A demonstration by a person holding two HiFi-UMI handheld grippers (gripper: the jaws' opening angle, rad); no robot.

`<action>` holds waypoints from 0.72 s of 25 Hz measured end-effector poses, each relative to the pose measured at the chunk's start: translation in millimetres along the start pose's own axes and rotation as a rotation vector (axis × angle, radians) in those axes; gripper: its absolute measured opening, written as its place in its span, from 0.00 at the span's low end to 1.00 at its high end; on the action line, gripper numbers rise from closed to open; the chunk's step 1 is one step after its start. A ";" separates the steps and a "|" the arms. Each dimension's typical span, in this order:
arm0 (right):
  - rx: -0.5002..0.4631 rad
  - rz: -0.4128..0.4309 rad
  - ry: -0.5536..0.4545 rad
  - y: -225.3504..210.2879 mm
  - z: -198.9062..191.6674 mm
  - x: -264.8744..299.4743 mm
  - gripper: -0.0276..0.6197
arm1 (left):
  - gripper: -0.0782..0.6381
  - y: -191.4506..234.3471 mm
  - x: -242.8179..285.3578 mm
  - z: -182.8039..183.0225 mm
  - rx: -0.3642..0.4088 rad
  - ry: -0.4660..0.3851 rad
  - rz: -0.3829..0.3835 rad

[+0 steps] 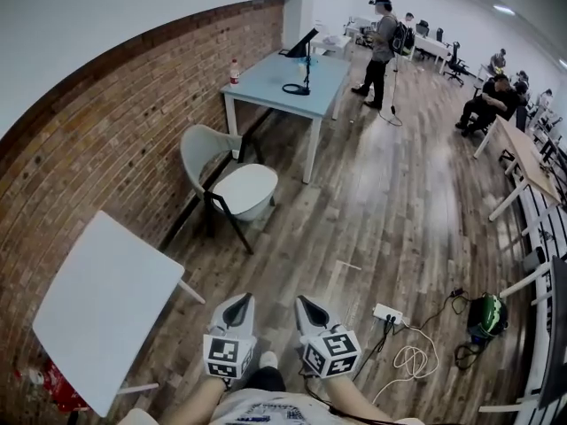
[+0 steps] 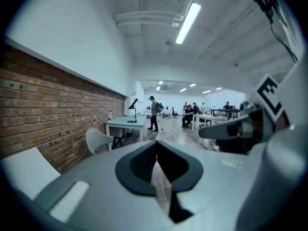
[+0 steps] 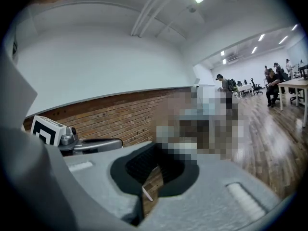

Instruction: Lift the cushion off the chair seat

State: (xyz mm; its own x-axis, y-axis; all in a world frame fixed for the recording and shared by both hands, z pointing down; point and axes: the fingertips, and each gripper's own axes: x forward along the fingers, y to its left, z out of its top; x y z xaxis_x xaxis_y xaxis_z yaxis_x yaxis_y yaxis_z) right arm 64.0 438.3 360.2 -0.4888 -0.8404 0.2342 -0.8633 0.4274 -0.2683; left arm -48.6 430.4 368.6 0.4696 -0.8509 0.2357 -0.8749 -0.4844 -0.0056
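Head view shows left claw (image 1: 239, 300) and right claw (image 1: 305, 303) side by side, both clenched empty, aimed toward the chair (image 1: 229, 181).

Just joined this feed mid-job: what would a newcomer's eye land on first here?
The left gripper and right gripper sit shut and empty, side by side at the head view's bottom. Ahead, by the brick wall, stands a pale chair with the white cushion on its seat, a light blue table beyond it.
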 end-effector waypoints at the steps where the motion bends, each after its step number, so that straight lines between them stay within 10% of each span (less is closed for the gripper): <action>1: 0.002 -0.001 0.000 -4.1 4.5 13.5 0.04 | 0.10 8.7 11.3 3.6 0.004 -0.002 -0.003; 18: 0.003 0.029 0.011 -68.8 52.0 170.0 0.04 | 0.10 112.3 143.5 20.4 -0.035 0.006 0.048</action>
State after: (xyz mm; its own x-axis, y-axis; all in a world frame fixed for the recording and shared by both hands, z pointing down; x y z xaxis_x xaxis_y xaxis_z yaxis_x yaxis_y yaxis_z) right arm 46.8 248.7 369.8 -0.5150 -0.8238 0.2369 -0.8484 0.4504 -0.2781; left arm -77.0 249.8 381.9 0.4266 -0.8716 0.2415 -0.8999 -0.4358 0.0167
